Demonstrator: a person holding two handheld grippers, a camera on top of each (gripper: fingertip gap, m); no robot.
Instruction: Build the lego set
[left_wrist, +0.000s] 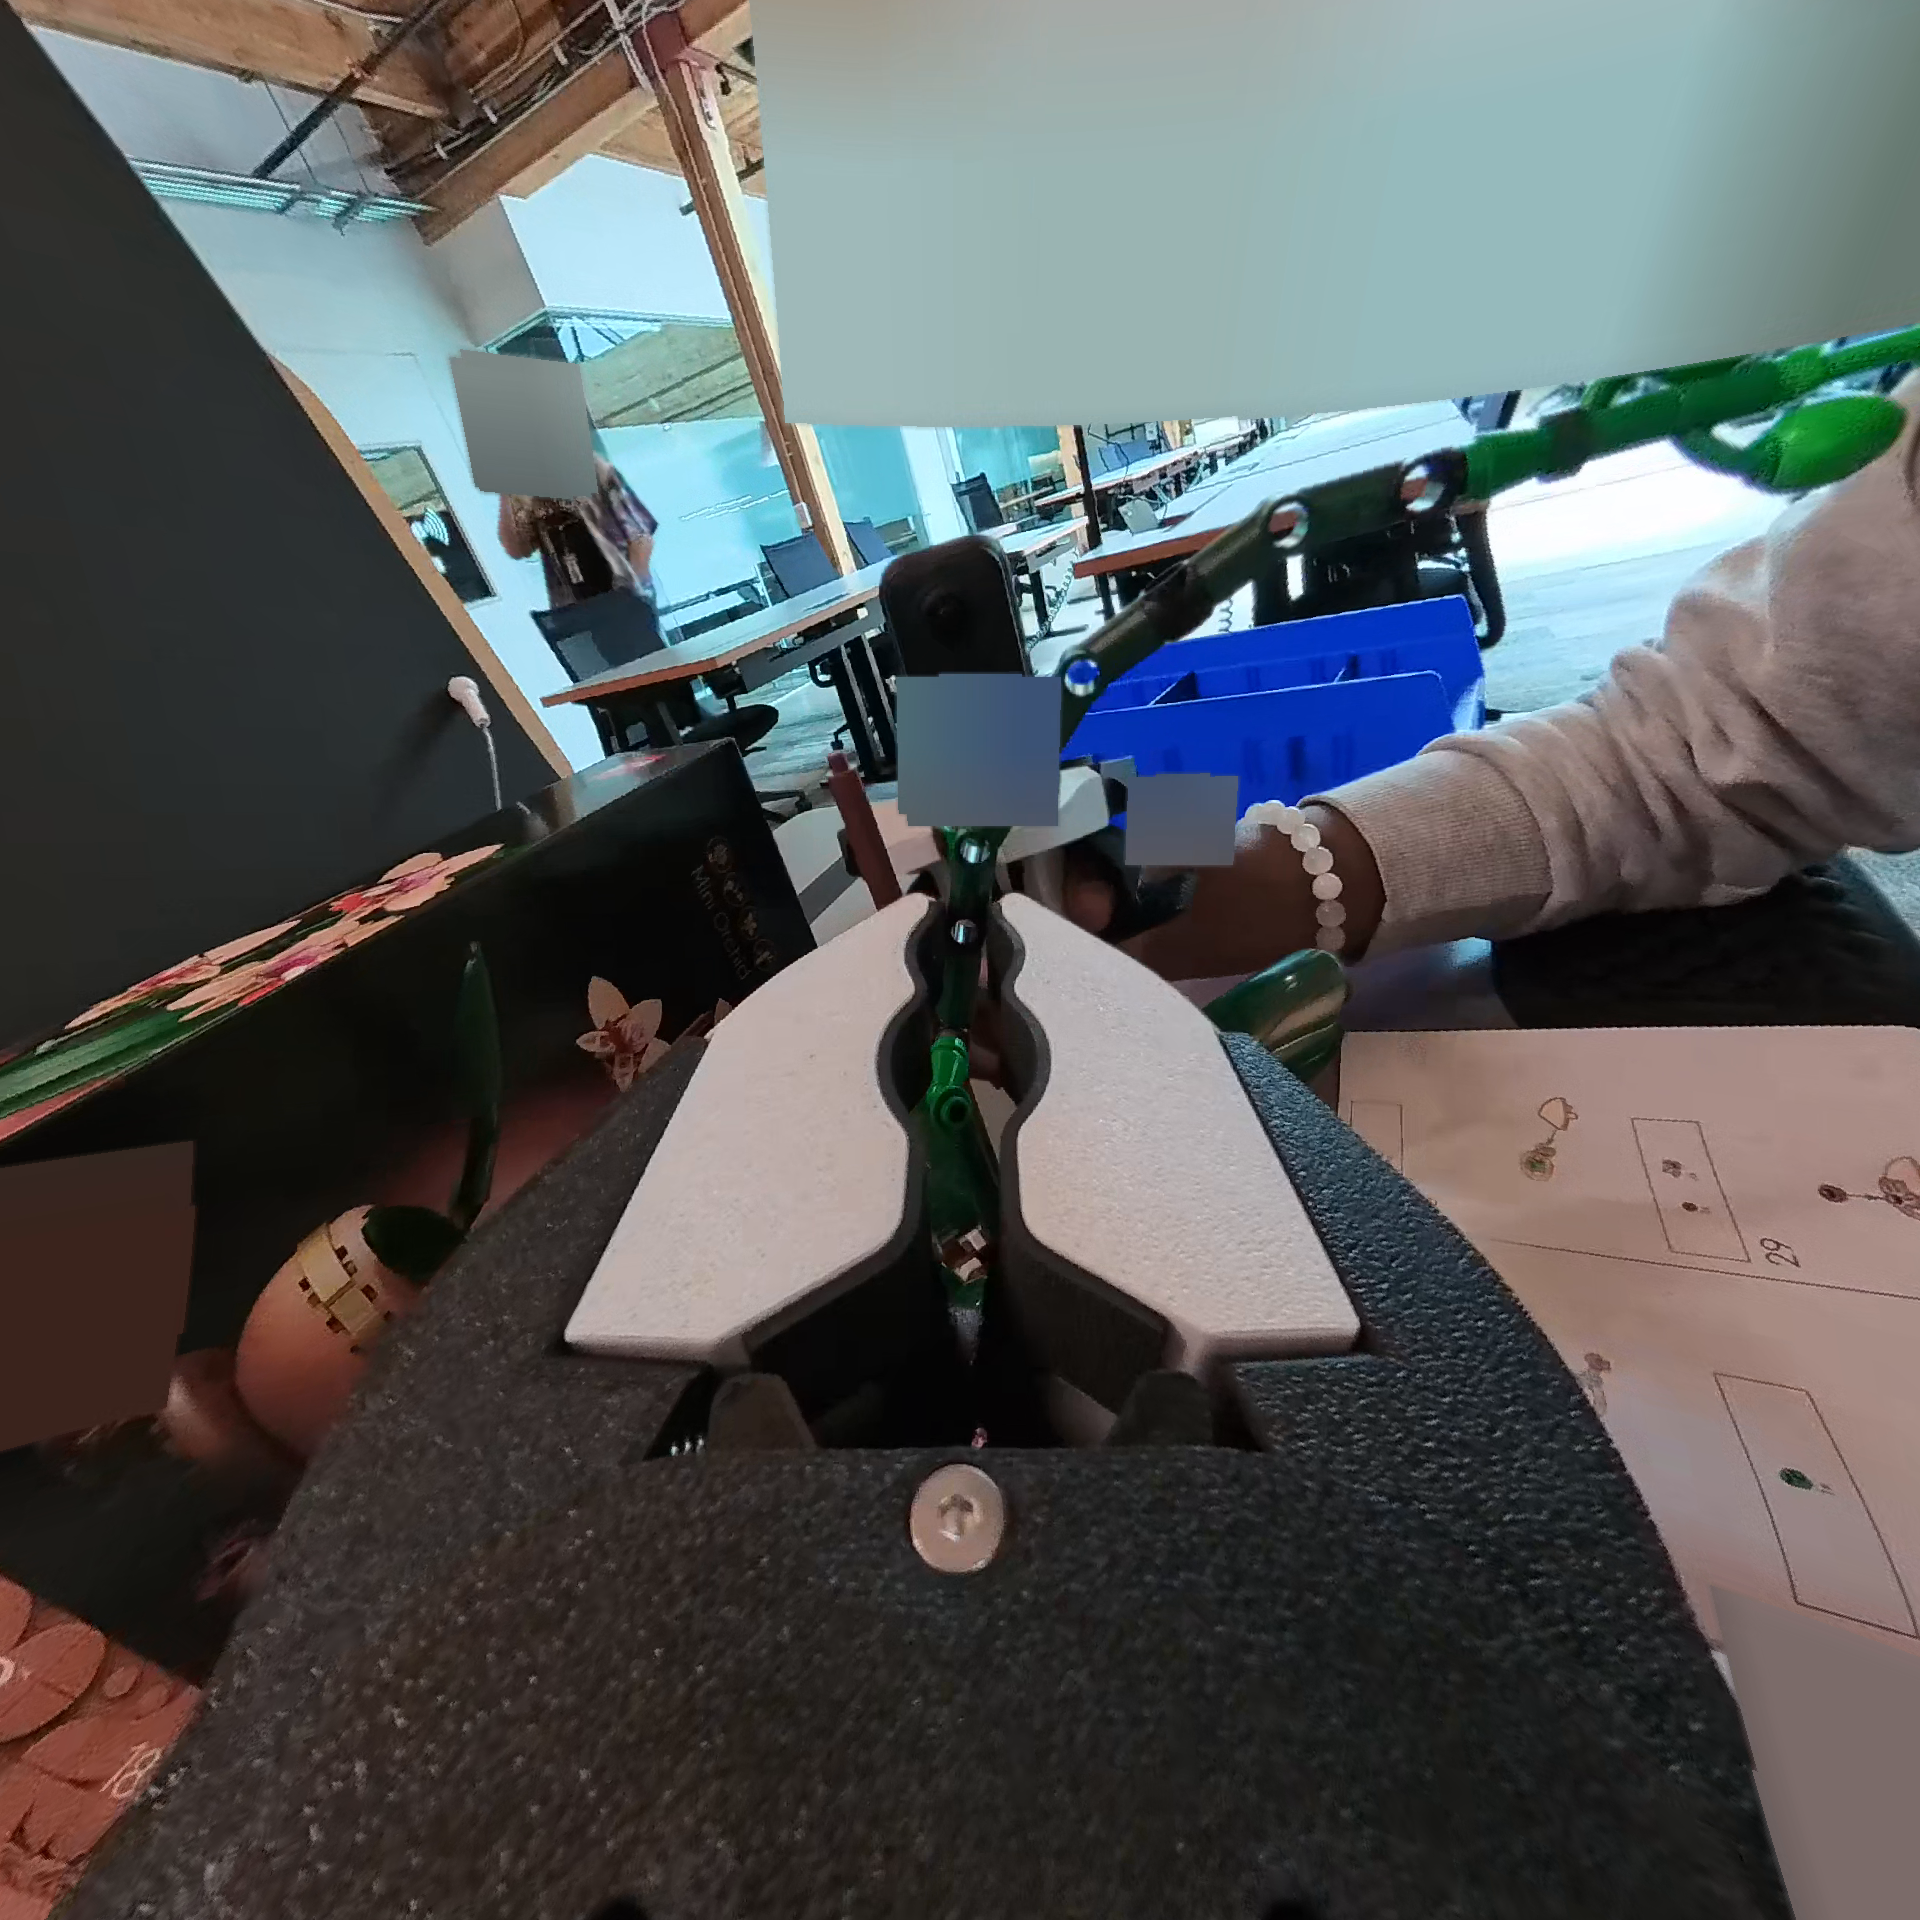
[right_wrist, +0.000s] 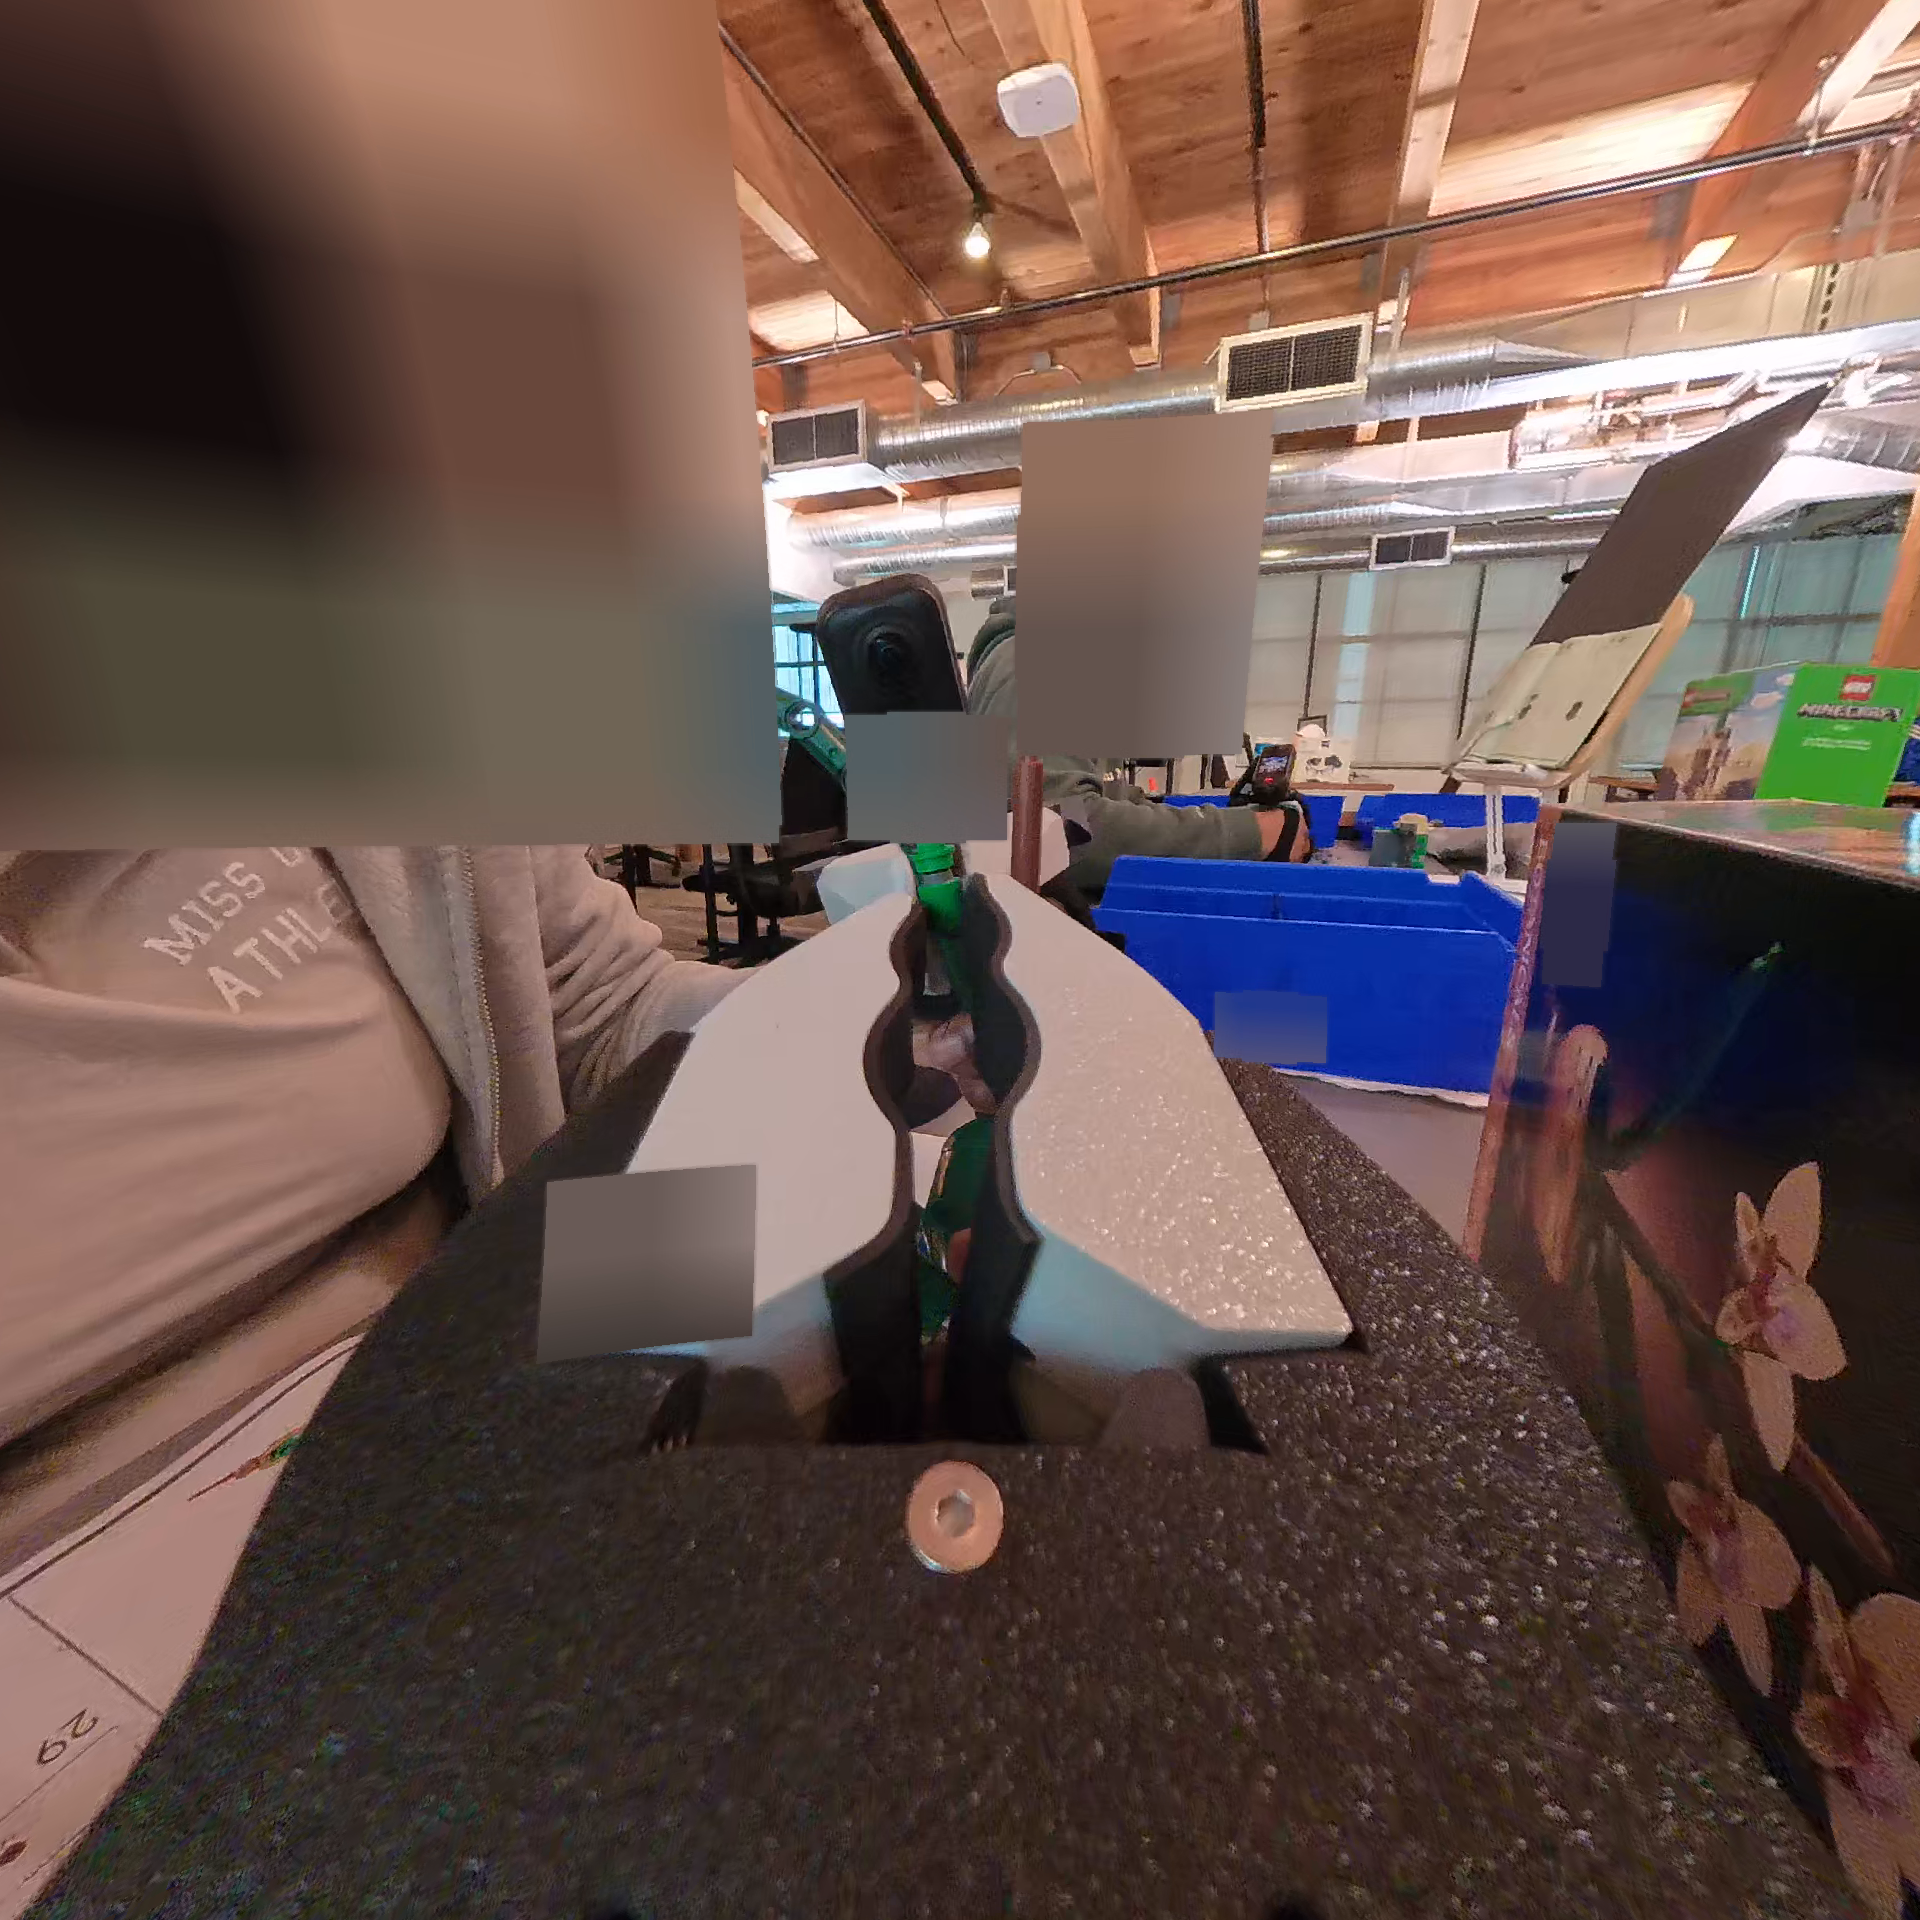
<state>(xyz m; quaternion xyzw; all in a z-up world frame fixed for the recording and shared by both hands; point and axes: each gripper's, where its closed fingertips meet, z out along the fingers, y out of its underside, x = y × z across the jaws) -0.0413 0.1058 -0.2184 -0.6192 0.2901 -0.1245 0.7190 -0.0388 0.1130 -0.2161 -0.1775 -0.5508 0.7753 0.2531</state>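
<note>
While your left gripper (left_wrist: 961, 935) pinches the green stem (left_wrist: 951, 1081) between its fingers, your right gripper (right_wrist: 951, 925) faces it — clamped on that same stem's far end, tips nearly meeting.

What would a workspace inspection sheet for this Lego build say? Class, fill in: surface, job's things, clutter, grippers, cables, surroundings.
Surface: mostly covered; instruction sheet lies flat.
Job's things: green stem clamped in both grippers; set box stands alongside.
Clutter: blue bin behind the work.
Grippers: left gripper shut on the stem; right gripper shut on it too, facing the left.
Cables: white cable behind the box.
Surroundings: open office, desks, chairs, wooden ceiling beams.
</note>
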